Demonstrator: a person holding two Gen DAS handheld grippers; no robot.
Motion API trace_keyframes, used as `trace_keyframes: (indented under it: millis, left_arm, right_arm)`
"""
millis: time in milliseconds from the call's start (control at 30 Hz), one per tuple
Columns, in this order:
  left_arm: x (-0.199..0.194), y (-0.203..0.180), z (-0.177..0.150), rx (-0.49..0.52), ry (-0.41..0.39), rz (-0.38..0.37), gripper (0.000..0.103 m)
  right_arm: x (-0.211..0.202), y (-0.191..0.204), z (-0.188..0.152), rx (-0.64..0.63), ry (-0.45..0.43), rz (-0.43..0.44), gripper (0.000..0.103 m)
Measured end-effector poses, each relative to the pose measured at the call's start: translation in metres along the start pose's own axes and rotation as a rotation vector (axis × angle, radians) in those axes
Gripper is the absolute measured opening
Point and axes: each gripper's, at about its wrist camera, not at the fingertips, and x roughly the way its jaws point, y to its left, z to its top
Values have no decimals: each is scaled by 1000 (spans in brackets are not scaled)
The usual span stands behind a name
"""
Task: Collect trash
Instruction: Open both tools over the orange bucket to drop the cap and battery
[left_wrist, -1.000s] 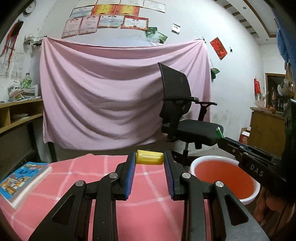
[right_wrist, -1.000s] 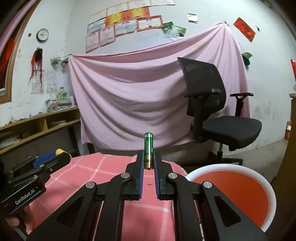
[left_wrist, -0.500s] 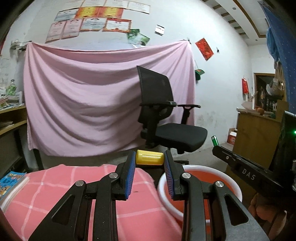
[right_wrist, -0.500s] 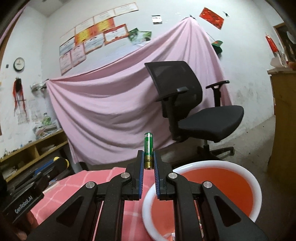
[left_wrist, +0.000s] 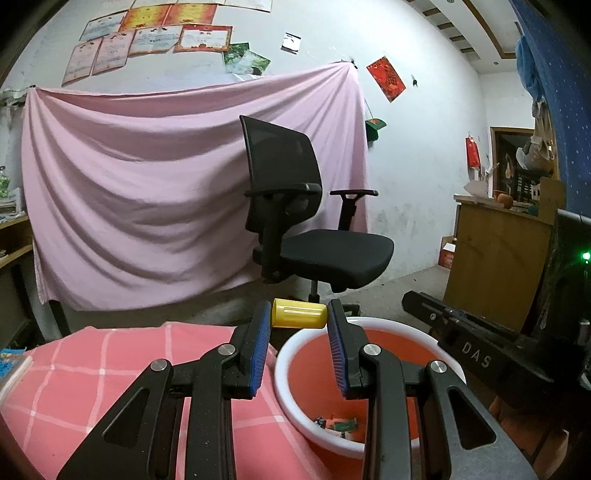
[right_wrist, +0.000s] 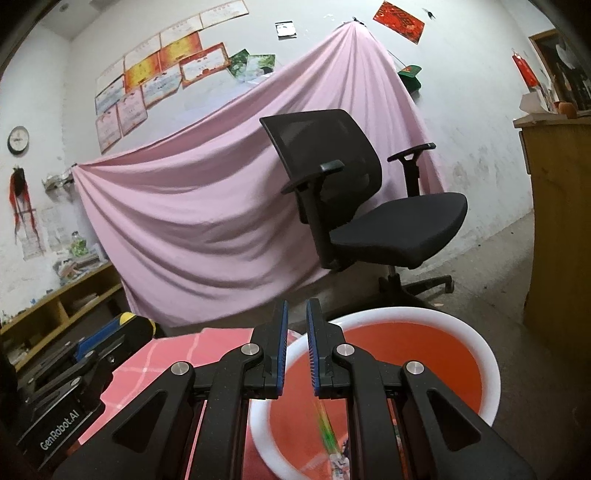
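Observation:
My left gripper (left_wrist: 299, 319) is shut on a short yellow cylinder (left_wrist: 299, 314), held crosswise over the near rim of a white basin with an orange-red inside (left_wrist: 391, 325). My right gripper (right_wrist: 296, 314) hangs over the same basin (right_wrist: 484, 354). Its jaws stand close together with nothing between them. Below them a green battery (right_wrist: 327, 434) is a blurred streak falling into the basin. Several scraps of trash (left_wrist: 336, 424) lie on the basin's bottom. The right gripper (left_wrist: 408, 301) also shows at the right of the left wrist view.
A table with a pink checked cloth (left_wrist: 92, 369) sits left of the basin. A black office chair (left_wrist: 317, 243) stands behind, before a hanging pink sheet (left_wrist: 147, 203). A wooden cabinet (left_wrist: 495, 258) is at the right and wooden shelves (right_wrist: 55, 310) at the left.
Both grippers have swung right, from over the pink table to over the basin. The green battery has left the right gripper's jaws and is falling. The yellow cylinder stays gripped.

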Motion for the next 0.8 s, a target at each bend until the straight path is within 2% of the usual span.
trace_keyframes:
  millis: [500, 800]
  left_arm:
    - [37, -7, -13, -63, 152, -81, 26]
    - [53, -21, -24, -45, 277, -126, 27]
  right_arm:
    - [13, -26, -8, 37, 87, -55, 9]
    - [15, -55, -14, 83, 151, -112, 9]
